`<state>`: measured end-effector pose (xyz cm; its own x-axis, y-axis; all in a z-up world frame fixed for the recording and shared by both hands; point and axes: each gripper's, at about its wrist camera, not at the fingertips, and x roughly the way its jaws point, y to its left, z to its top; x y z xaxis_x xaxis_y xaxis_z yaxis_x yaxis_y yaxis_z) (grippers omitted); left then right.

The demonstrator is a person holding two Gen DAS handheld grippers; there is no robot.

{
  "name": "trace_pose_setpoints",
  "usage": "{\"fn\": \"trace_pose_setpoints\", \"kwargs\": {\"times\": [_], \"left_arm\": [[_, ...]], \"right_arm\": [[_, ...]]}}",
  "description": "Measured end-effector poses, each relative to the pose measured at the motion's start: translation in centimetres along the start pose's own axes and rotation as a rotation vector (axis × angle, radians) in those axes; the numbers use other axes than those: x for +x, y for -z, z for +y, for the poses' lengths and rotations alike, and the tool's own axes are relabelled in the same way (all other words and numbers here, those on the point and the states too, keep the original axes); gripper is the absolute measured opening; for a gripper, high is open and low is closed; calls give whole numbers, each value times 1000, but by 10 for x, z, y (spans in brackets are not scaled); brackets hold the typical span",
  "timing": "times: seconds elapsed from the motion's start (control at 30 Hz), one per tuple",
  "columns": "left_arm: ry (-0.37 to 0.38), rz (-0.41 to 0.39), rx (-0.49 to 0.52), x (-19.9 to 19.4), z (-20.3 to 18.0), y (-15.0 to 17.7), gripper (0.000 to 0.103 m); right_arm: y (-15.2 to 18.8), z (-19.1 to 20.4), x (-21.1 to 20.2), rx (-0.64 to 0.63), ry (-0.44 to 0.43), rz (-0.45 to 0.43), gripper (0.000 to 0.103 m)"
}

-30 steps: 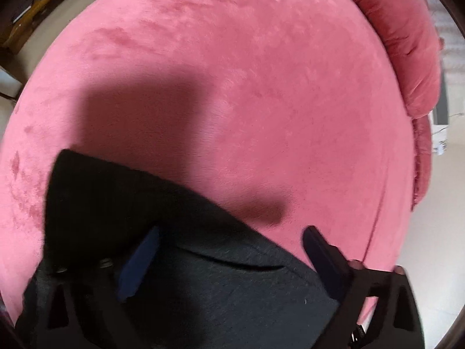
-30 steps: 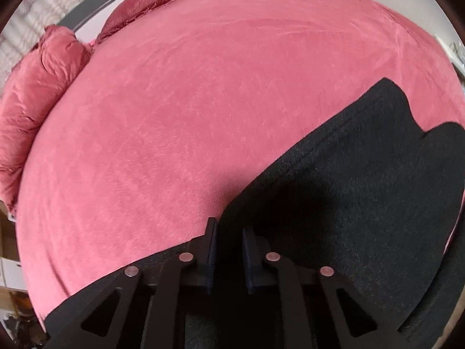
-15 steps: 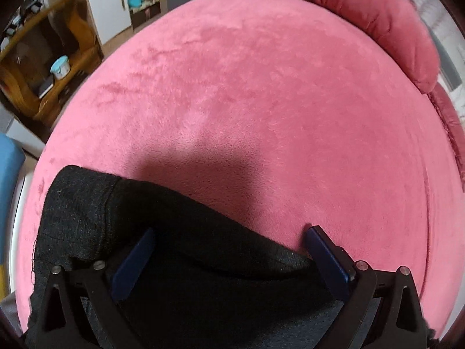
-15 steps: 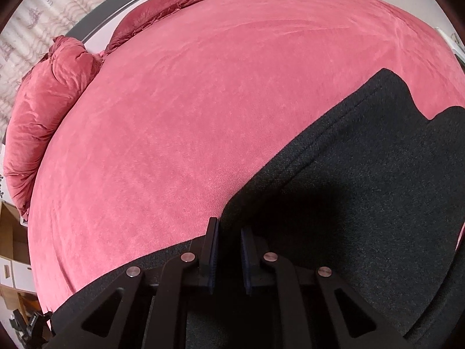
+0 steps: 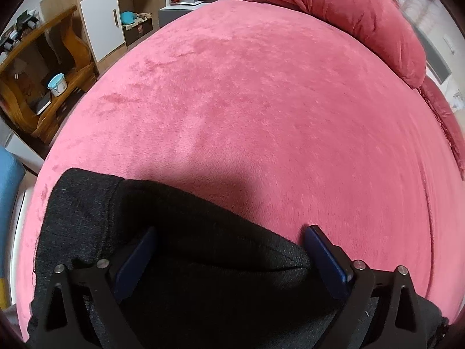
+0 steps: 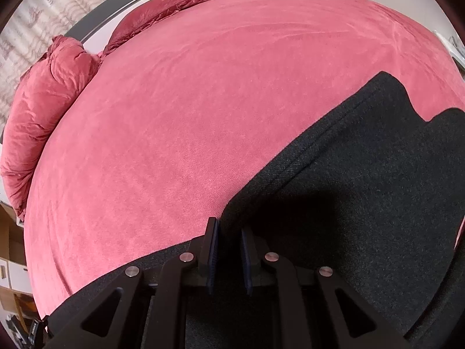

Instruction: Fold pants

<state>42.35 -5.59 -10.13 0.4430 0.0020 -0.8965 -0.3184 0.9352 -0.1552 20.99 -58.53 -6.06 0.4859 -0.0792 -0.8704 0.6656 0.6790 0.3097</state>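
Pants point(image 6: 363, 192) lie at the bed's point(image 5: 261, 101) near edge, right tool point(image 6: 229, 232) pinching them, left tool point(image 5: 229, 241) spread wide.

through my left wrist camera, the left gripper point(image 5: 229, 250) has its blue-padded fingers point(image 5: 325, 257) spread wide over the dark pants point(image 5: 209, 250), which lie on the pink bed cover point(image 5: 261, 110). a red pillow point(image 5: 363, 20) sits at the far edge, and wooden shelves point(image 5: 40, 78) stand off to the left.
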Motion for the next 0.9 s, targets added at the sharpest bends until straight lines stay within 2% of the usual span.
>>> {"fn": "trace_pose_setpoints", "kwargs": {"times": [0.1, 0.17, 0.37, 0.5, 0.53, 0.57, 0.63, 0.67, 0.7, 0.9], "left_arm": [[6, -1, 4, -1, 9, 0, 91], [11, 4, -3, -7, 13, -5, 80], [74, 54, -56, -17, 39, -20, 56], [115, 72, -63, -22, 51, -21, 48], [131, 72, -72, -23, 56, -21, 44], [142, 70, -86, -23, 61, -22, 35], [188, 77, -141, -24, 77, -23, 27], [212, 79, -159, -25, 83, -23, 16], [228, 77, -172, -27, 89, -23, 13], [357, 59, -212, -44, 117, -13, 8]], "right_arm": [[-3, 4, 1, -9, 8, 6, 17], [-4, 5, 1, -8, 9, 11, 20], [-16, 8, 3, 16, -6, 60, 31], [-22, 13, 7, 0, 22, 80, 32], [-22, 15, 7, -8, 30, 76, 32], [-21, 17, 7, -16, 39, 71, 31], [-20, 18, 4, -37, 50, 65, 19], [-19, 18, 2, -31, 38, 63, 15], [-18, 14, 1, -17, 20, 62, 13], [-15, -12, -19, 102, -106, 55, 8]]}}
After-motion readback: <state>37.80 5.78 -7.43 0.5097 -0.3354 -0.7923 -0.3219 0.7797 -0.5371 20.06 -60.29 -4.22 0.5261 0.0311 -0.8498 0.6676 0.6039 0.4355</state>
